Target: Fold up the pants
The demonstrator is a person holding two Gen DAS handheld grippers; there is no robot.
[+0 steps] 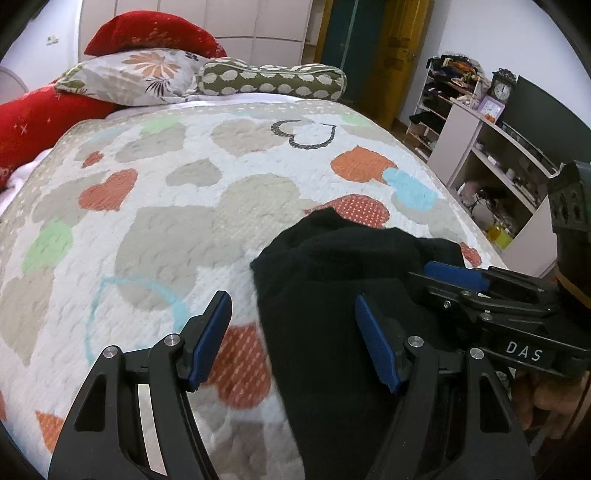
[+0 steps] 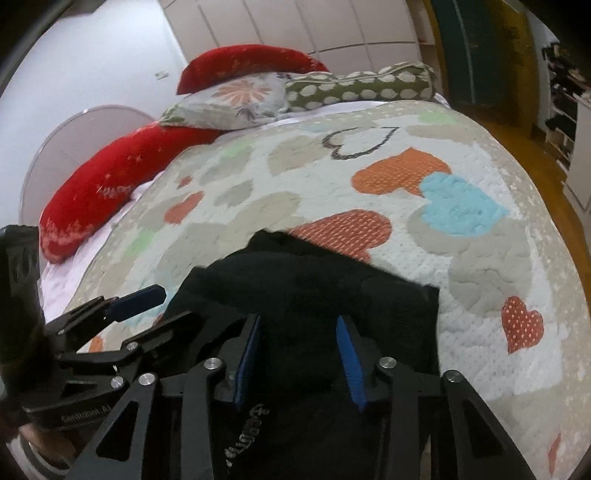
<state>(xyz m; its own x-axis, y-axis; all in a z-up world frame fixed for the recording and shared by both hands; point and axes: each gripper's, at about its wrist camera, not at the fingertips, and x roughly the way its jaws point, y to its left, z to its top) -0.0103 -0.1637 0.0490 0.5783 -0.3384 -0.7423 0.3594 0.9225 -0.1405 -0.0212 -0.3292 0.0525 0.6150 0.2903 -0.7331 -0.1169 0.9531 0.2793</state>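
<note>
While the bed point(image 1: 155, 229) with its heart-patterned quilt point(image 2: 461, 258) fills both views, black pants point(image 1: 332, 288) lie bunched near its front edge. Pillows point(image 1: 147, 70) sit at the far end. Left gripper point(image 1: 293, 338) hangs spread apart at the pants' left edge; right gripper point(image 2: 297, 356) gapes over the cloth, grasping nothing.

A home bedroom. A bed point(image 1: 192, 206) with a heart-patterned quilt fills the view, with red cushions point(image 1: 151, 33), a floral pillow point(image 1: 133, 74) and a dotted bolster point(image 1: 273, 81) heaped at its head. Beside it stand open shelves point(image 1: 491, 158) of household clutter (a clock point(image 1: 501, 88) on top) and white wardrobe doors point(image 2: 295, 26) behind.
</note>
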